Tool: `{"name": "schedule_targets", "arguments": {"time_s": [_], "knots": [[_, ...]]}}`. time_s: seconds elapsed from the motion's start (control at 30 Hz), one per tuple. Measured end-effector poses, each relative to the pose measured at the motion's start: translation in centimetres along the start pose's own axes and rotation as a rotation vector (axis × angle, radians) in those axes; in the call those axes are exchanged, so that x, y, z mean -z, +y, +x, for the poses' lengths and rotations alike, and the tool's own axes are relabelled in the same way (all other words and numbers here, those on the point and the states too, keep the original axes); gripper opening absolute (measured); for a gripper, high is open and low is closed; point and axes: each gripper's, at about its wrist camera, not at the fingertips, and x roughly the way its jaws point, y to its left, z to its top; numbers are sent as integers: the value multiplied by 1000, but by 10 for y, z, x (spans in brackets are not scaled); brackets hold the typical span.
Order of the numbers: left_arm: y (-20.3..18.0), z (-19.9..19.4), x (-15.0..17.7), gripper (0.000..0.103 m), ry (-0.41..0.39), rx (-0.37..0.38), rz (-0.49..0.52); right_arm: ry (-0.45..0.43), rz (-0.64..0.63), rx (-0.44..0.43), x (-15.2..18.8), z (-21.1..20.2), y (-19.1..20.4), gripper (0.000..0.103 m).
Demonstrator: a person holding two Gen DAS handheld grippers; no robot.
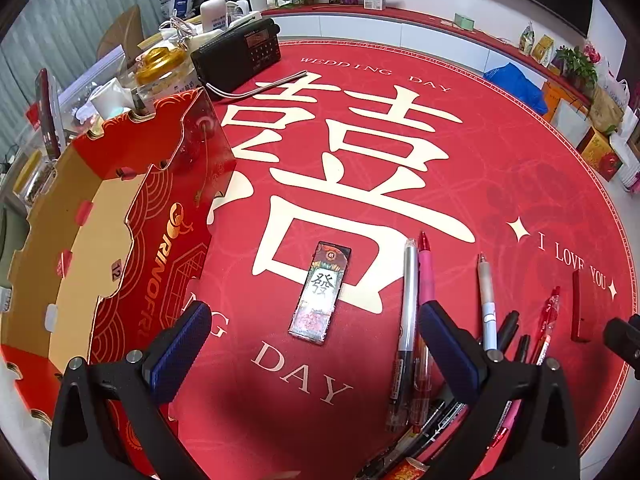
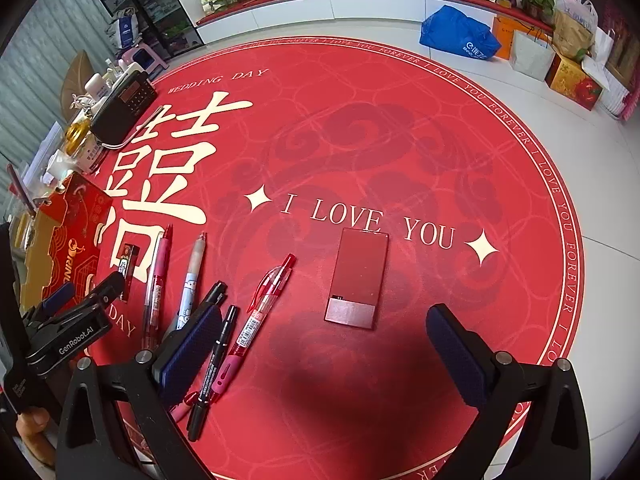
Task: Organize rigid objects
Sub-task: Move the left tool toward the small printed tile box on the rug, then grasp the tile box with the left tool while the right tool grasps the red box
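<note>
A flat decorated rectangular piece (image 1: 321, 293) with a Chinese character lies on the red mat, just ahead of my open, empty left gripper (image 1: 316, 334). A red and tan cardboard box (image 1: 100, 240), open on top, stands to its left. Several pens (image 1: 412, 320) lie to the right, partly under my left gripper's right finger. In the right wrist view a plain red rectangular case (image 2: 358, 280) lies flat ahead of my open, empty right gripper (image 2: 324, 344). The pens (image 2: 264, 304) lie by its left finger. The left gripper (image 2: 72, 320) shows at the left.
The round red mat (image 2: 360, 140) covers the white floor. A black radio (image 1: 236, 54), a gold-lidded jar (image 1: 164, 68) and clutter sit at the mat's far left. A blue bag (image 2: 456, 32), paper bags and boxes line the back right wall.
</note>
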Motion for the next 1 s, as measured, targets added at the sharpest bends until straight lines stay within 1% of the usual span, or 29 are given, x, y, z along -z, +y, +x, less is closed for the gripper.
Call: {"name": "schedule_targets", "arguments": {"time_s": [0.73,0.87,1.0], "knots": [[3,4,2,103,4,-19,6,6,11,6,1,3,-5,103],[6,11,2,103,8,-26,22,6,26,23,-1,5,-12,103],[11,22,3,103,30,-23,29,11,57,35,-2,8,-23,103]]}}
